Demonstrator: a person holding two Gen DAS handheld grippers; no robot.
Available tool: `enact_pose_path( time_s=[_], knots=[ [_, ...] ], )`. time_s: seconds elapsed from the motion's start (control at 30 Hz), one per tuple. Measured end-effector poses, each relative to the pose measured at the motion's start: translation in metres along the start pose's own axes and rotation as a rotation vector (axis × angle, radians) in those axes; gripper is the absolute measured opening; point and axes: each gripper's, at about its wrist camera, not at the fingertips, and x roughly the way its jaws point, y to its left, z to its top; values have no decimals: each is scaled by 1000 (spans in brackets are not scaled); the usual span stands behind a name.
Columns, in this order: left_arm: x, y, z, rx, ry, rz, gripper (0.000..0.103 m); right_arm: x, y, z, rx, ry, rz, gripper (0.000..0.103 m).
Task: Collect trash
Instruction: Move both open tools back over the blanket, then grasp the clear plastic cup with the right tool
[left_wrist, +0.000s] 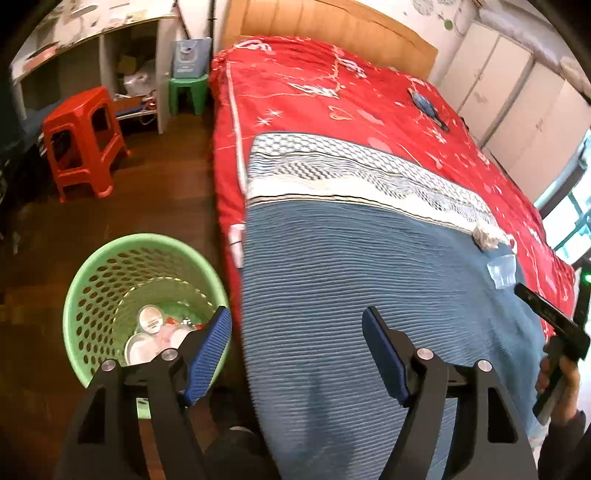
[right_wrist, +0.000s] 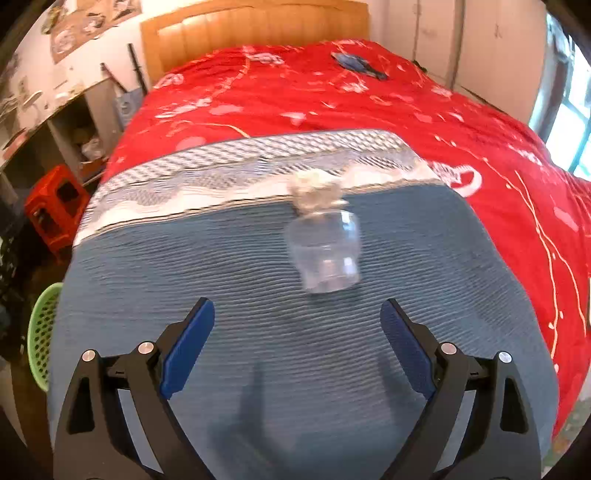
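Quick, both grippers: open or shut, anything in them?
Left gripper: open, empty, beside the green basket.
Right gripper: open, empty, short of the clear plastic cup.

A clear, glossy plastic jar (right_wrist: 327, 253) lies on a ribbed blue cloth blanket (right_wrist: 258, 314), touching a crumpled white paper wad (right_wrist: 316, 194). Beneath is a red printed fabric quilt (right_wrist: 369, 110). A green perforated plastic basket (left_wrist: 110, 273) stands on a dark, polished wood floor (left_wrist: 166, 184).
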Motion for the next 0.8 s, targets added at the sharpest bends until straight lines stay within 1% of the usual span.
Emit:
enact_pose_path(
  time_s=[0.1, 0.2, 0.27, 0.4, 0.47, 0.6, 0.7, 0.73, 0.77, 0.8],
  knots=[
    [5, -18, 8, 30, 3, -1, 71, 16, -10, 1, -1, 21, -7, 91],
    [9, -38, 18, 63, -2, -8, 76, 29, -15, 3, -24, 37, -7, 91],
    [13, -53, 26, 88, -5, -15, 76, 37, -15, 6, -39, 45, -7, 90],
    [23, -84, 39, 133, -1, -46, 76, 44, -16, 8, -51, 53, 7, 90],
    [27, -97, 44, 151, 0, -56, 76, 47, -18, 10, -57, 51, 8, 88],
    [38, -130, 57, 201, 4, -76, 76, 49, -21, 15, -34, 45, 32, 87],
    [45, -152, 65, 238, 7, -88, 76, 49, -24, 18, -11, 46, 59, 78],
    [47, -159, 67, 249, 8, -92, 76, 50, -25, 19, -4, 53, 67, 71],
    [49, -165, 68, 259, 8, -99, 77, 51, -26, 20, 1, 59, 77, 62],
    [51, -174, 71, 269, 8, -110, 77, 51, -28, 20, 8, 64, 96, 58]
  ],
)
